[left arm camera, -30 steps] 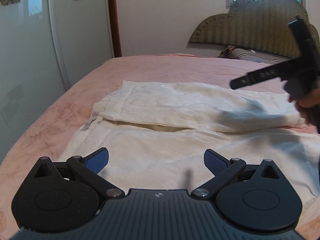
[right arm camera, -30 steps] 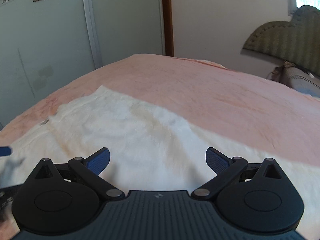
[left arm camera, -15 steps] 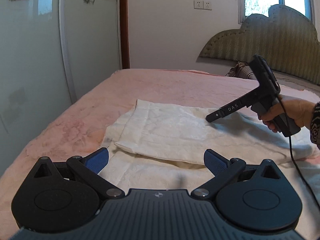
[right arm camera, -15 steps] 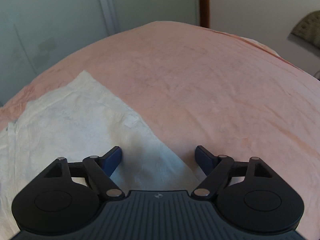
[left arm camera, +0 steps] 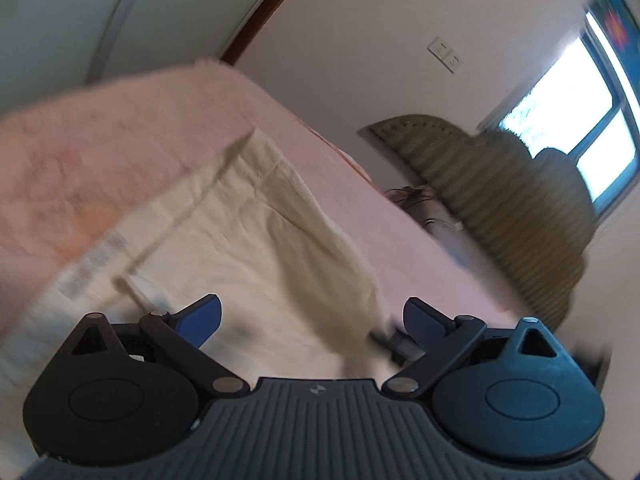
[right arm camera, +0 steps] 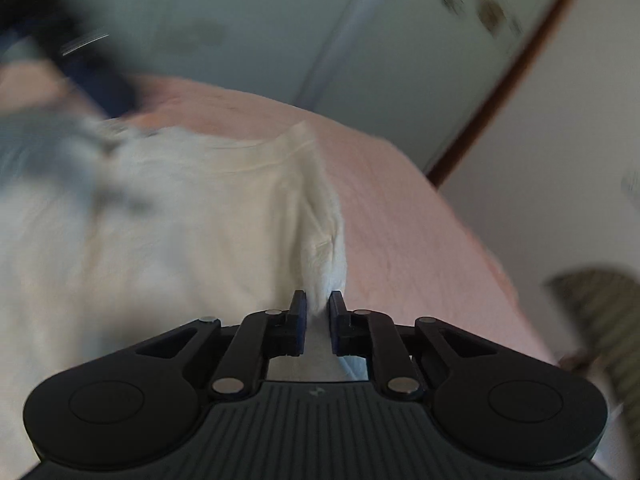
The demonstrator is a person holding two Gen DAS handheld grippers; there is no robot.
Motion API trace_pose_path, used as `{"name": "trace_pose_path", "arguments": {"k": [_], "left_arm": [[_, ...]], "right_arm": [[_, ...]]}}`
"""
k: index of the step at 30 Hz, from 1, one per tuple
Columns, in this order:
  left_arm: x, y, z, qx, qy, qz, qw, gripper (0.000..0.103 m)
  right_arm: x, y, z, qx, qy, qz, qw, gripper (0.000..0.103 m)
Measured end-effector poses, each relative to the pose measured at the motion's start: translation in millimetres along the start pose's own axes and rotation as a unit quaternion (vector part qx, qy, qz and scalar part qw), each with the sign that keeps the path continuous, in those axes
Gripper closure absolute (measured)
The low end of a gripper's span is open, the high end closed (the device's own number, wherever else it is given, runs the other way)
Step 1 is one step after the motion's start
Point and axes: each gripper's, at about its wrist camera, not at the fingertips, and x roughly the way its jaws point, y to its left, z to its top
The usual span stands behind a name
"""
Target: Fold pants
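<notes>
We see the pants (right arm camera: 192, 216), of cream-white, lightly creased cloth, spread flat on the pink bed (right arm camera: 400, 208). A stitched hem band runs across their far end, ending in a free corner. Along the right-hand edge the cloth is gathered into a raised ridge, pinched at its near end. Their outline is blurred in both views.

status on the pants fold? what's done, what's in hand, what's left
Done: the cream pants lie spread on the pink bedspread, one layer apparently over another. In hand: the right gripper has just been closing and now pinches a ridge of fabric at the pants' edge. The left gripper is open over the cloth, holding nothing. Left: the left-side grab and carrying the fold over; no compact fold shows yet.
</notes>
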Motion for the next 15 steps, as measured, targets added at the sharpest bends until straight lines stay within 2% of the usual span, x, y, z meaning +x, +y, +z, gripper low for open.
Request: {"name": "trace_pose_path", "arguments": {"k": [1, 2, 3, 8, 11, 13, 14, 15], "left_arm": [[3.5, 3.9, 3.2, -0.026, 0.008, -0.018, 0.9995, 0.004], [6.2, 6.4, 5.2, -0.045, 0.01, -0.03, 0.9985, 0.004], [8.4, 7.1, 6.6, -0.055, 0.008, -0.03, 0.998, 0.003], [30.7, 3.9, 19.6, -0.066, -0.02, 0.014, 0.9975, 0.001], [40.5, 3.9, 31.6, -0.07, -0.012, 0.046, 0.9964, 0.002], [39.5, 3.2, 31.4, -0.065, -0.01, 0.037, 0.9971, 0.002], [39.2, 2.1, 30.3, -0.058, -0.008, 0.038, 0.9976, 0.002], [39.6, 1.5, 27.0, -0.051, -0.004, 0.044, 0.9978, 0.002]], "right_arm": [[-12.0, 15.5, -0.2, -0.025, -0.005, -0.006, 1.0, 0.092], [-22.1, 28.3, -1.5, -0.043, -0.009, -0.008, 0.999, 0.097], [-31.6, 38.8, -2.8, -0.053, -0.013, -0.004, 0.999, 0.097], [-49.8, 66.2, -6.2, -0.066, -0.017, 0.01, 0.998, 0.097], [-43.4, 55.9, -7.2, -0.046, -0.021, -0.023, 0.998, 0.097], [-33.5, 30.2, -6.0, 0.003, -0.015, -0.045, 0.999, 0.092], [-29.6, 11.4, -8.6, 0.034, -0.011, -0.042, 0.998, 0.087], [-23.8, -8.1, -10.5, 0.071, -0.013, -0.03, 0.997, 0.076]]}}
